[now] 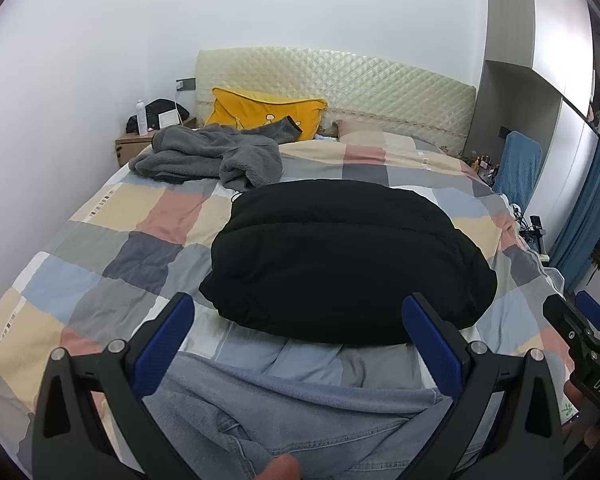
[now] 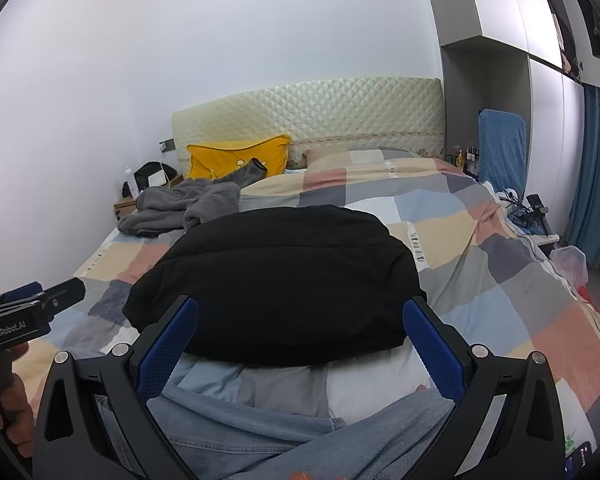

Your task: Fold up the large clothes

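Note:
A black garment (image 1: 340, 256) lies folded in a thick bundle on the checked bedspread (image 1: 112, 240); it also shows in the right wrist view (image 2: 276, 280). A light blue denim garment (image 1: 300, 424) lies crumpled at the near bed edge, also in the right wrist view (image 2: 260, 436). My left gripper (image 1: 298, 332) is open and empty, held above the denim, short of the black bundle. My right gripper (image 2: 300, 332) is open and empty, beside the left one and above the denim.
A grey fleece garment (image 1: 208, 156) lies heaped at the far left of the bed. A yellow pillow (image 1: 260, 112) leans on the quilted headboard (image 1: 340, 80). A nightstand (image 1: 136, 144) with clutter stands far left. A blue chair (image 1: 516, 168) and cables stand right.

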The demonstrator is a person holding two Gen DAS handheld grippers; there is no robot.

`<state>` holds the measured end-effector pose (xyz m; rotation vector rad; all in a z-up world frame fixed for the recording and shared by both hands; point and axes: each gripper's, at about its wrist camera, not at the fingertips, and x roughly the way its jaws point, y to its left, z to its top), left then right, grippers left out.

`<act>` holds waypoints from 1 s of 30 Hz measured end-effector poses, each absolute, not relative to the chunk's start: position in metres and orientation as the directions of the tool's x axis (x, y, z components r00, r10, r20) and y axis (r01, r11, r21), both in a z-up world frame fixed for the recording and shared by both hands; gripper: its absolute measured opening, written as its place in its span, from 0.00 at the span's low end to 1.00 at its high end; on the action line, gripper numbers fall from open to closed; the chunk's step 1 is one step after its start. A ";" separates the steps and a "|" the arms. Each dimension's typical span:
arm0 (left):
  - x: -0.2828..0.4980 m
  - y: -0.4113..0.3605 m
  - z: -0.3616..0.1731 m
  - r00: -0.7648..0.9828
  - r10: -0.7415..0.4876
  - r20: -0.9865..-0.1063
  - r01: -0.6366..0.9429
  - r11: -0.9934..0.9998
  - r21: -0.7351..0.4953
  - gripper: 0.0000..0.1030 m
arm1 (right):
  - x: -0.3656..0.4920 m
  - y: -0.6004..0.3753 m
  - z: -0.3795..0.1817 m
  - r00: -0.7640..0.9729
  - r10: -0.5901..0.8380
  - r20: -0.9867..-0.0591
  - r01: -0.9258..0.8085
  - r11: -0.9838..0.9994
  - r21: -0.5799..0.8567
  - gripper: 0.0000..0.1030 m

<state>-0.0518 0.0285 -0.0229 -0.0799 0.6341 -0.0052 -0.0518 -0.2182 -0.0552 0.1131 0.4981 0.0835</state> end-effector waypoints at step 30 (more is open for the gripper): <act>-0.058 0.039 -0.021 0.817 -0.002 -0.576 -0.041 0.997 -0.062 1.00 | -0.052 -0.211 -0.051 0.885 0.079 -0.458 -0.037 0.994 0.101 1.00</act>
